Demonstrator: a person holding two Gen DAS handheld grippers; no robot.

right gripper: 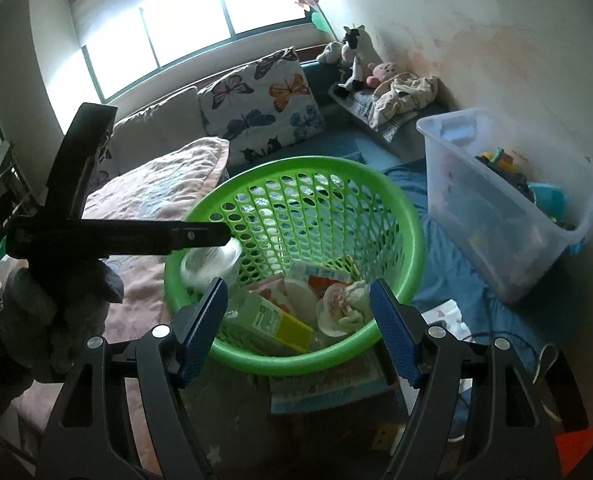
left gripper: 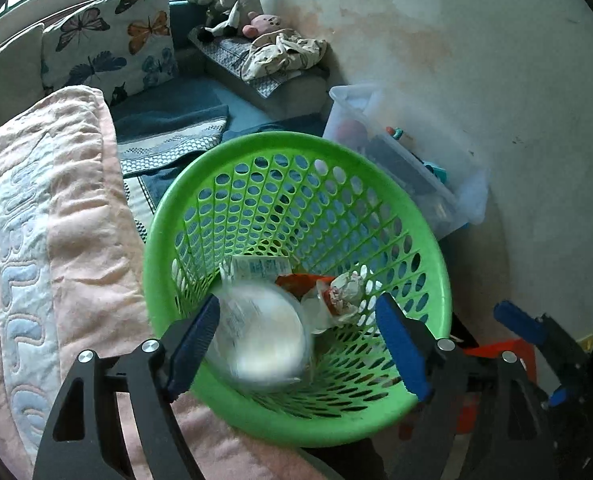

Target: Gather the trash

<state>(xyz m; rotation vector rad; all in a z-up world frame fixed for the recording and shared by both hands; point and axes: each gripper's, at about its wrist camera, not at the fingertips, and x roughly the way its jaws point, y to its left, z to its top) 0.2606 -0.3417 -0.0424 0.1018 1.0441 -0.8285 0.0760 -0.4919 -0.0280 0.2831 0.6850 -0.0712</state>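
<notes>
Blue pads of the left hand-held gripper (left gripper: 298, 346) are spread apart over the green basket (left gripper: 176, 216); a blurred clear plastic cup (left gripper: 264, 336) is seen between them, untouched, its round end facing the camera. Other trash (left gripper: 346, 292) lies below. The right hand-held gripper (right gripper: 298, 328) is held apart, empty, with a pink quilt (left gripper: 56, 200) beside the basket.

Clear cup (left gripper: 262, 336) motion-blurred, detail illegible.

left wrist: close above basket (left gripper: 296, 152); right wrist: higher; shared
</notes>
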